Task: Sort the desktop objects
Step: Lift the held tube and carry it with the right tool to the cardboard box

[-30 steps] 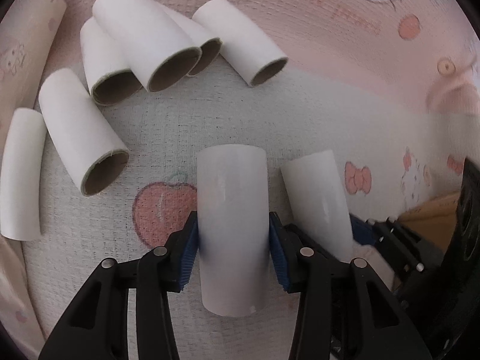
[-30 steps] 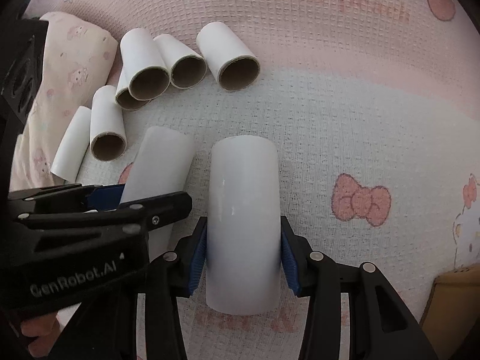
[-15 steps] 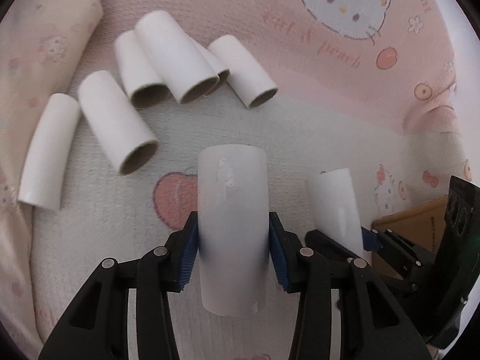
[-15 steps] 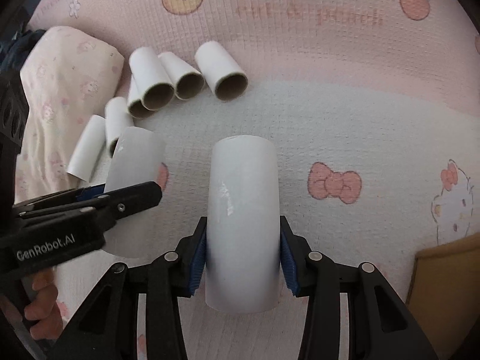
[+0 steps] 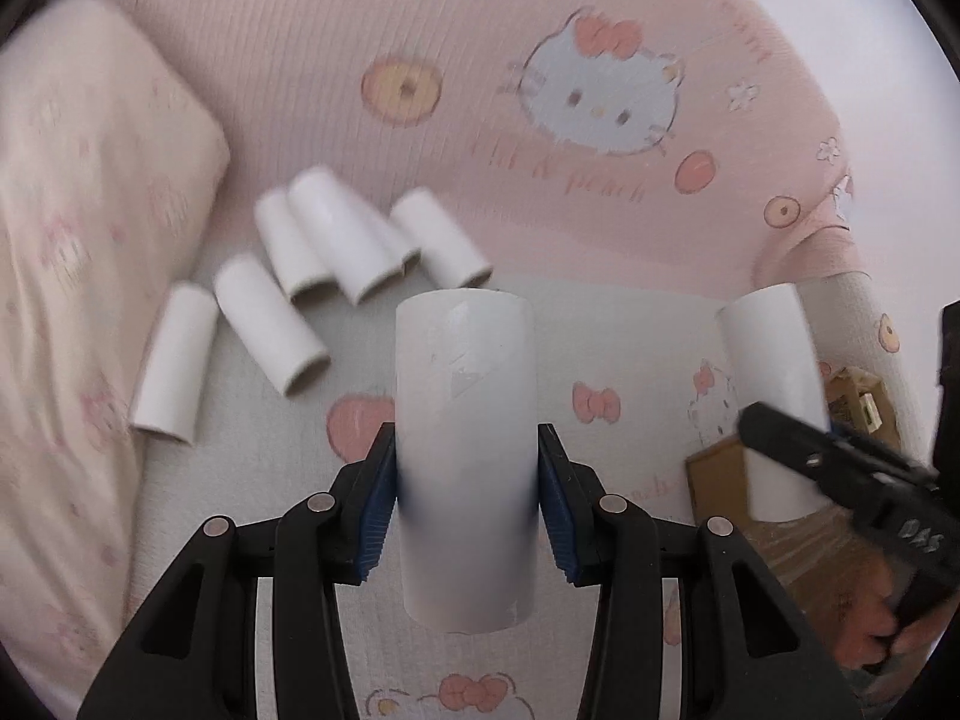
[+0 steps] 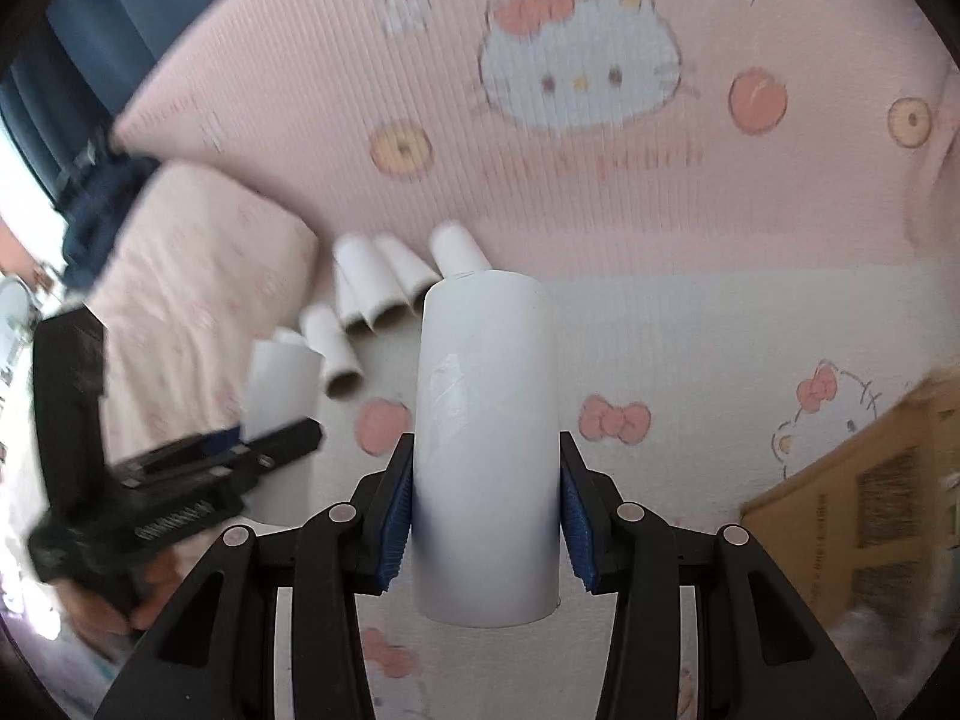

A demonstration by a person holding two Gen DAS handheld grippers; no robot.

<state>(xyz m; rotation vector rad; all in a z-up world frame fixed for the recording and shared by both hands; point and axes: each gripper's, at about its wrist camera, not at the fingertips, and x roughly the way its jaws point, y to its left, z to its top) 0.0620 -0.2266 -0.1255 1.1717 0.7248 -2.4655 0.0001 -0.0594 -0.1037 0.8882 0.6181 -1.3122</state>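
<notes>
Over at the left edge of the Hello Kitty blanket [image 5: 600, 48] a rolled pink cloth [image 5: 78, 228] lies bunched up, and just beside it six white cardboard tubes [image 5: 264, 315] rest on their sides, four of them huddled and overlapping, two set a little apart. Nearer the middle, the left gripper [image 5: 467, 495] is clamped snugly on a white tube [image 5: 465, 456], its blue pads pressed flat against both sides, the tube lifted clear of the blanket and pointing away. To the right of that, the right gripper [image 6: 485, 507] is closed just as firmly on a second white tube [image 6: 486, 450], also held aloft. Farthest right, at the blanket's lower right edge, sits a brown cardboard box [image 6: 858, 492], which I would guess is where these are bound. The tubes are thin and hollow, so a harder squeeze could crush them, while smooth cardboard gripped only at the midsection might slide or tip out if swung quickly; both views are blurred, suggesting haste. With the two claws carried close together, one could knock the other's tube, or clip the box's rim on the way in.
</notes>
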